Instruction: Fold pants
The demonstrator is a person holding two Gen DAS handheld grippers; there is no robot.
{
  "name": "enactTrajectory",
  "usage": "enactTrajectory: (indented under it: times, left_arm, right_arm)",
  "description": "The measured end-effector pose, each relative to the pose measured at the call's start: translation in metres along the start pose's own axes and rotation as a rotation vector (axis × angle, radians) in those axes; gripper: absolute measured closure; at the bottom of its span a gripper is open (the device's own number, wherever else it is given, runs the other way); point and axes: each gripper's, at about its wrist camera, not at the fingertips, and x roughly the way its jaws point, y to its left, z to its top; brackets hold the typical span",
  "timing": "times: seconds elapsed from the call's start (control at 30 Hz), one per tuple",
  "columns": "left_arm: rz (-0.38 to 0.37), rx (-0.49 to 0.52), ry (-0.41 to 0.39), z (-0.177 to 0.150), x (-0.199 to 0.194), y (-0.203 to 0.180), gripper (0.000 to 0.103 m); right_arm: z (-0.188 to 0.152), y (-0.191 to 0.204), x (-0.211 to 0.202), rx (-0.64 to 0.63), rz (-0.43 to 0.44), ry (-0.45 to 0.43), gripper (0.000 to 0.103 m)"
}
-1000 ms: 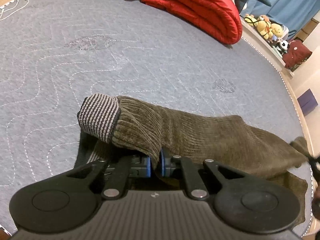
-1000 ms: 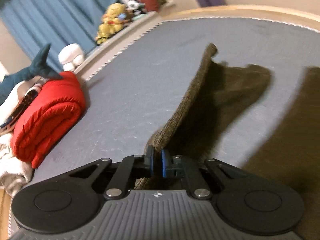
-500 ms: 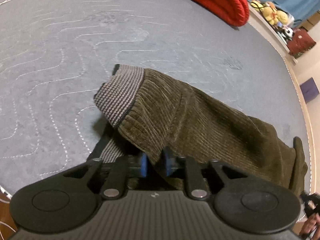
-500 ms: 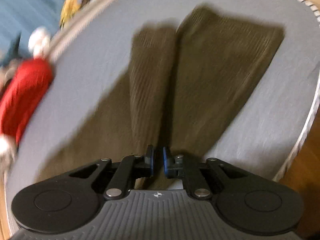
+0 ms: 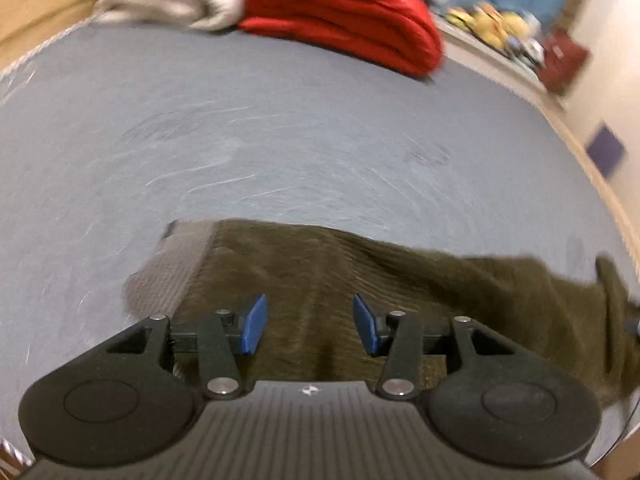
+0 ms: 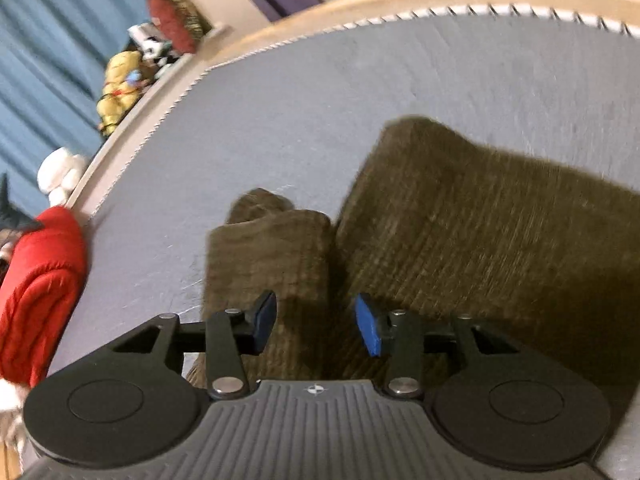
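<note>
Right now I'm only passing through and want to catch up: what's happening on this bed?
A person with hand-held tongs in each hand is folding olive corduroy pants on the grey quilted bed. Both the left tongs and the right tongs are opening, their pads clear of the cloth. The pants lie flat beneath them, striped waistband at one end, leg ends at the other.

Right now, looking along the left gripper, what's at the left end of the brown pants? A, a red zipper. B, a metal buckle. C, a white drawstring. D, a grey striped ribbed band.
D: in the left wrist view the brown corduroy pants end on the left in a grey striped ribbed band, lying flat on the grey quilted surface; no zipper, drawstring or buckle shows.
</note>
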Motion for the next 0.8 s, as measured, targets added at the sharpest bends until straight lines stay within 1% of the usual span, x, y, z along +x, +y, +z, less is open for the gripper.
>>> enactTrajectory:
  times: [0.07,0.1,0.13,0.17,0.2,0.27,0.3,0.37,0.4,0.43,0.47,0.5,0.53,0.57,0.6,0.67,0.7,0.73,0.77,0.8]
  left_arm:
    - [0.005,0.121,-0.035,-0.002,0.004,-0.024,0.051]
    - [0.006,0.167,-0.052,-0.003,0.005,-0.034,0.051]
    - [0.002,0.207,-0.062,-0.003,0.006,-0.039,0.051]
    - [-0.007,0.234,-0.066,-0.006,0.007,-0.046,0.051]
    - [-0.018,0.249,-0.064,-0.008,0.01,-0.053,0.051]
    - [-0.058,0.241,-0.044,-0.009,0.012,-0.061,0.051]
    - [-0.076,0.236,-0.033,-0.009,0.014,-0.063,0.051]
    - [-0.106,0.242,-0.016,-0.011,0.014,-0.072,0.051]
    - [-0.113,0.253,-0.011,-0.011,0.017,-0.076,0.051]
    - [-0.118,0.264,-0.006,-0.013,0.018,-0.084,0.051]
    - [-0.127,0.279,0.004,-0.016,0.019,-0.091,0.051]
    - [-0.141,0.295,0.018,-0.019,0.02,-0.096,0.051]
    - [-0.158,0.317,0.035,-0.021,0.022,-0.101,0.051]
    - [-0.174,0.345,0.054,-0.025,0.025,-0.106,0.051]
    - [-0.189,0.375,0.072,-0.03,0.026,-0.111,0.051]
    - [-0.221,0.411,0.108,-0.039,0.029,-0.121,0.051]
    - [-0.237,0.422,0.123,-0.041,0.032,-0.125,0.051]
    - [-0.251,0.428,0.128,-0.042,0.032,-0.126,0.051]
    - [-0.265,0.434,0.128,-0.043,0.033,-0.127,0.051]
    - [-0.276,0.439,0.128,-0.043,0.033,-0.126,0.051]
  right_arm:
    - [0.003,0.002,0.004,-0.012,0.003,-0.029,0.057]
    - [0.005,0.003,0.005,-0.02,0.002,-0.045,0.067]
    - [0.007,0.003,0.007,-0.023,0.021,-0.05,0.079]
    - [0.008,0.003,0.007,-0.026,0.039,-0.045,0.1]
    - [0.01,0.005,0.002,-0.037,0.041,-0.063,0.1]
    - [0.02,0.008,-0.016,-0.055,0.06,-0.13,0.101]
    - [0.026,0.01,-0.03,-0.058,0.075,-0.174,0.101]
    - [0.034,0.01,-0.069,-0.063,0.064,-0.288,0.101]
    - [0.036,0.009,-0.089,-0.068,0.035,-0.343,0.101]
    - [0.034,0.005,-0.109,-0.065,-0.039,-0.403,0.101]
    - [0.029,-0.001,-0.122,-0.04,-0.116,-0.427,0.101]
    - [0.022,-0.013,-0.131,0.001,-0.202,-0.424,0.101]
    - [0.017,-0.025,-0.133,0.037,-0.261,-0.407,0.101]
    - [0.013,-0.042,-0.13,0.099,-0.3,-0.357,0.101]
    - [0.012,-0.062,-0.121,0.168,-0.304,-0.277,0.101]
    - [0.009,-0.09,-0.107,0.26,-0.285,-0.191,0.1]
    - [0.01,-0.097,-0.102,0.265,-0.273,-0.169,0.095]
    - [0.011,-0.1,-0.098,0.251,-0.264,-0.159,0.095]
    - [0.013,-0.101,-0.096,0.236,-0.249,-0.16,0.093]
    - [0.014,-0.101,-0.096,0.232,-0.23,-0.173,0.089]
